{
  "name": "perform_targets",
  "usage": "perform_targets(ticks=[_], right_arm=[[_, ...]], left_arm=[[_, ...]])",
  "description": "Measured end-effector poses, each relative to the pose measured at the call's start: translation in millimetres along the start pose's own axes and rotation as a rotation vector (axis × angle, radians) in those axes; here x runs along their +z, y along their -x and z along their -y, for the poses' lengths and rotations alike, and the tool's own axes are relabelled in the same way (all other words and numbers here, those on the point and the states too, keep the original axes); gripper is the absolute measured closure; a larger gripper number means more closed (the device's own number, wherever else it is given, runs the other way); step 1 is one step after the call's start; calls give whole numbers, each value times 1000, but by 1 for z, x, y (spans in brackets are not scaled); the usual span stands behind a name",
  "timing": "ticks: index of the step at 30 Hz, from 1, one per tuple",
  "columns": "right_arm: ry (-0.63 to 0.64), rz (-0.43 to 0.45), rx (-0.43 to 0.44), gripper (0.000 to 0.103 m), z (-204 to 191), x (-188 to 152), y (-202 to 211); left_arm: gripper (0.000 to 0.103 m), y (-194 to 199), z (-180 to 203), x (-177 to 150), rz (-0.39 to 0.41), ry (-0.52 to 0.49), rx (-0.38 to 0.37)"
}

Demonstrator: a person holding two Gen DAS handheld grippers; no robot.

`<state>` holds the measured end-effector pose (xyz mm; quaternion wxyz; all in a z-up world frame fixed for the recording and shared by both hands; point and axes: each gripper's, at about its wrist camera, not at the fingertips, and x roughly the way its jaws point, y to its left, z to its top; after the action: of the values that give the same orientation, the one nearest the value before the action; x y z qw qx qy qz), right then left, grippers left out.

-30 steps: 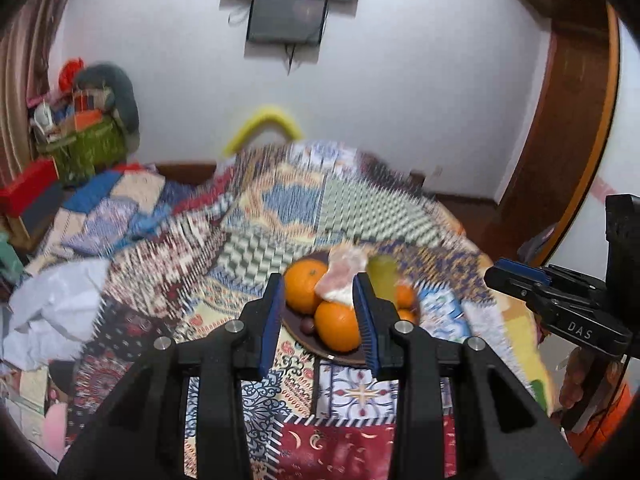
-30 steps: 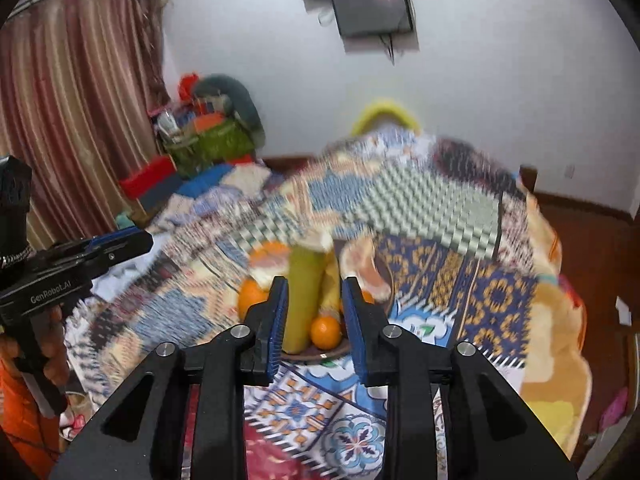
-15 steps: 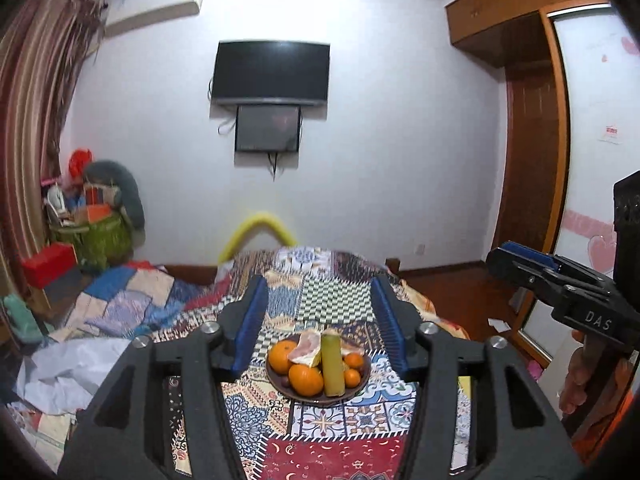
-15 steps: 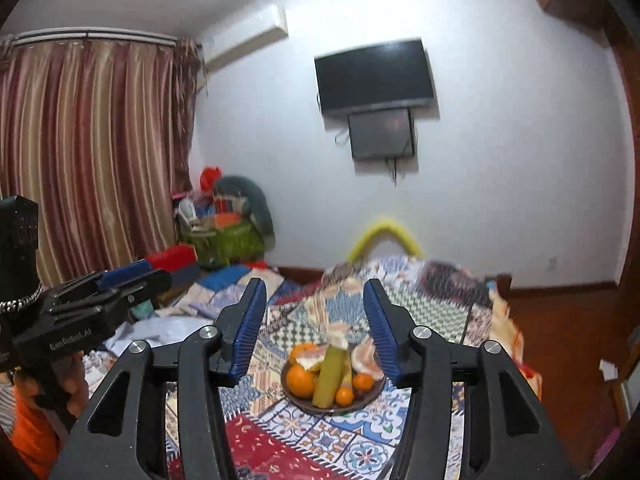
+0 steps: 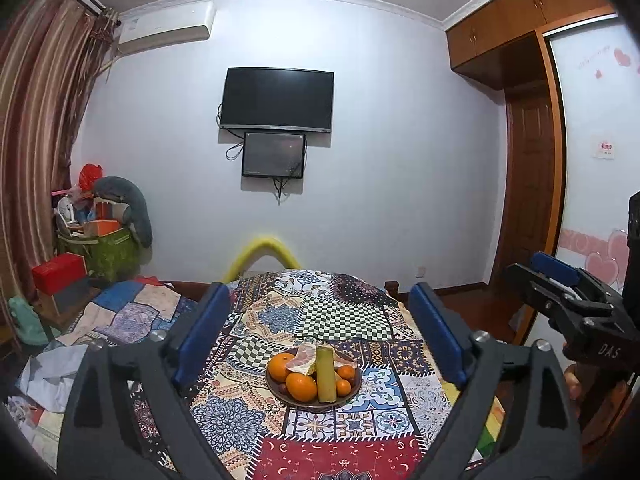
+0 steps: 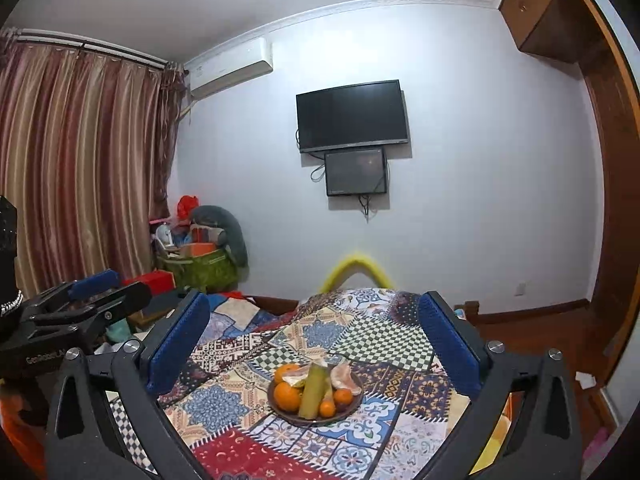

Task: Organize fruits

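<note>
A brown plate sits on the patchwork cloth of a table. It holds oranges, a yellow-green sugarcane piece, peeled pomelo segments and small tangerines. The plate also shows in the right wrist view. My left gripper is open and empty, held back from and above the plate. My right gripper is open and empty, likewise back from the plate. The right gripper also shows at the right edge of the left wrist view, and the left gripper at the left edge of the right wrist view.
A bed with a patchwork quilt lies left of the table. A green box of clutter and a red box stand by the curtain. A TV hangs on the far wall. A wooden door is at right.
Both grippers have pulled back and up from the plate and opened wide. The view has tilted up, and the plate now looks small and farther away.
</note>
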<state>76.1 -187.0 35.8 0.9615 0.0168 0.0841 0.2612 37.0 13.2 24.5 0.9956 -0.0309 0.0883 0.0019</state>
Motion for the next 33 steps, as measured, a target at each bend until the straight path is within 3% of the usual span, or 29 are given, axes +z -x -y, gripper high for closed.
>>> perform_targets(ticks=[8, 33], right_arm=[[3, -5, -2, 0, 1, -4, 10], [-6, -3, -5, 0, 3, -4, 21]], left_arm=[[1, 6, 7, -1, 21, -5, 20], [1, 8, 15, -3, 31, -23, 12]])
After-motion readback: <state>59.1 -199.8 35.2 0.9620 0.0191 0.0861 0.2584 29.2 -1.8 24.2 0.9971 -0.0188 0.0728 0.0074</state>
